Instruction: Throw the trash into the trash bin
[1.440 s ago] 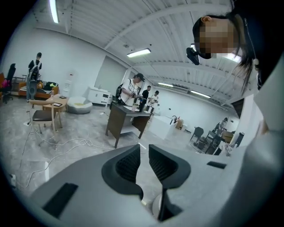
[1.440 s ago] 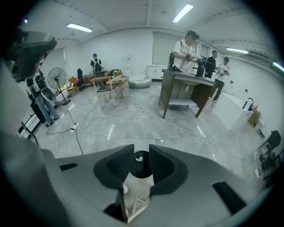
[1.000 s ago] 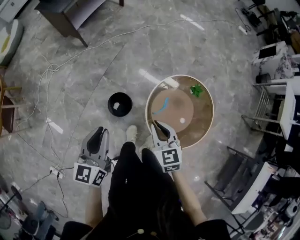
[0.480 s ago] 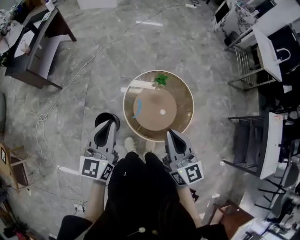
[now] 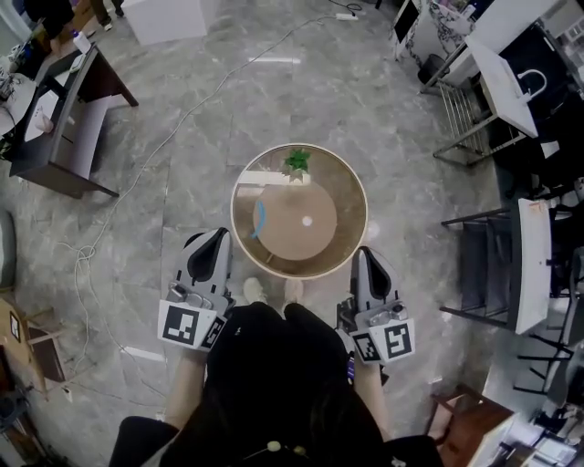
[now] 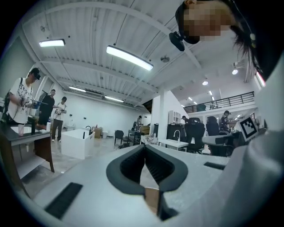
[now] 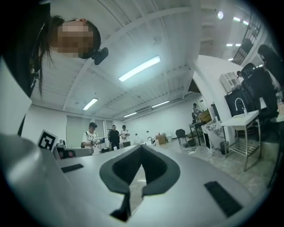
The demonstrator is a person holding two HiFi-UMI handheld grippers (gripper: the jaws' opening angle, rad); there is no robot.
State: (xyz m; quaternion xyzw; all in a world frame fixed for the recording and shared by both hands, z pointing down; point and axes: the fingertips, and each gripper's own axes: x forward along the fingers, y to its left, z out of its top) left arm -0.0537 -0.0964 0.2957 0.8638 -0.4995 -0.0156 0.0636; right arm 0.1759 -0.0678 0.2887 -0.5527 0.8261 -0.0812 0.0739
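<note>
A round wooden table (image 5: 347, 239) with a glass rim stands in front of me. On it lie a green crumpled piece (image 5: 296, 161), a blue strip (image 5: 258, 219) and a small white scrap (image 5: 307, 220). My left gripper (image 5: 220, 236) hovers level at the table's near left, jaws shut and empty; in the left gripper view its tips (image 6: 145, 148) meet. At the table's near right, the right gripper (image 5: 363, 253) is likewise shut with nothing in it, pads together (image 7: 141, 149). The black trash bin is not clearly visible; the left gripper covers that spot.
A dark desk (image 5: 64, 119) and a white box (image 5: 169, 16) stand at the far left. A cable (image 5: 187, 114) runs across the marble floor. Metal racks and chairs (image 5: 474, 114) line the right side. People (image 7: 93, 138) stand in the distance in both gripper views.
Both grippers rose and drew apart. The right one left the table's near edge for its right side. The black bin, in plain sight before, slid under the left gripper.
</note>
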